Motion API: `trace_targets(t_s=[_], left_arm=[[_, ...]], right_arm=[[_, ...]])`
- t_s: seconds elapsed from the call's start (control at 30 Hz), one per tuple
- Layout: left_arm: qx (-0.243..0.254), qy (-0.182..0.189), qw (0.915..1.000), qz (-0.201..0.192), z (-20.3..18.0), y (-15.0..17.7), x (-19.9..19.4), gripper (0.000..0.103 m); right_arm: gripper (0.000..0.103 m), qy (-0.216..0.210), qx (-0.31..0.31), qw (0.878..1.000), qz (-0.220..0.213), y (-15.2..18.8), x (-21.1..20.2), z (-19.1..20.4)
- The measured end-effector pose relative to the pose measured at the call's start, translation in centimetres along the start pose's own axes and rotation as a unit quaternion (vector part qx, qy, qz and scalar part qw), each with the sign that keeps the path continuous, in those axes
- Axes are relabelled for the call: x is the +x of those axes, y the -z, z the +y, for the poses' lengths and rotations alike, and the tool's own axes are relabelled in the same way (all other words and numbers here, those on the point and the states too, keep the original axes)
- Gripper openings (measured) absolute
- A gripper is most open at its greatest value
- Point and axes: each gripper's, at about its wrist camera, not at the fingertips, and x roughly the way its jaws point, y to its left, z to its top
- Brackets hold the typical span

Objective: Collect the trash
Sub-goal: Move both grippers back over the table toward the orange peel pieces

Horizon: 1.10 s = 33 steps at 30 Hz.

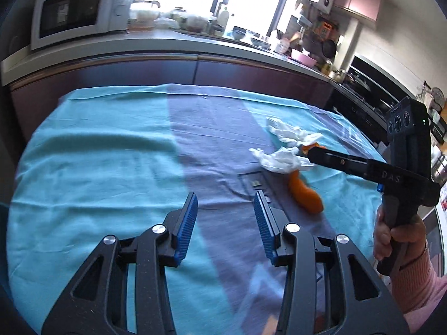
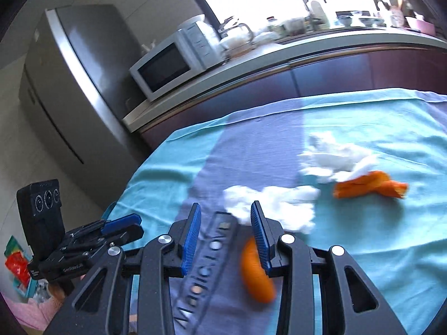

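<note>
Both tools hang above a surface (image 1: pixel 97 150) draped in a turquoise and purple cloth. The left tool (image 1: pixel 225 203) is released, its blue pads wide apart with nothing between them. The right tool (image 2: pixel 225 217) is also spread open, low over a crumpled white tissue (image 2: pixel 276 203) and an orange peel (image 2: pixel 255 276) just beneath its right pad. A second tissue (image 2: pixel 335 159) lies farther off, touching another orange peel piece (image 2: pixel 368 185). A microwave (image 1: pixel 75 14) sits on the kitchen counter behind.
</note>
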Motion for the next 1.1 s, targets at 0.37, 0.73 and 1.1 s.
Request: trace_targets(t_s=[0.37, 0.73, 1.1], left_arm=[[0.032, 0.042, 0.9973, 0.05, -5.2, -0.6, 5.2, 0.047], [0.03, 0.056, 0.9934, 0.095, -7.7, -0.9, 9.2, 0.048], [0.012, 0.072, 0.9908, 0.113, -7.3, -1.5, 10.2, 0.047]], right_arm=[[0.035, 0.055, 0.032, 0.998, -0.019, -1.0, -1.0, -5.6], [0.056, 0.102, 0.046, 0.994, -0.009, -3.0, -1.0, -10.9], [0.046, 0.082, 0.001, 0.996, 0.047, -2.7, 1.1, -10.3]])
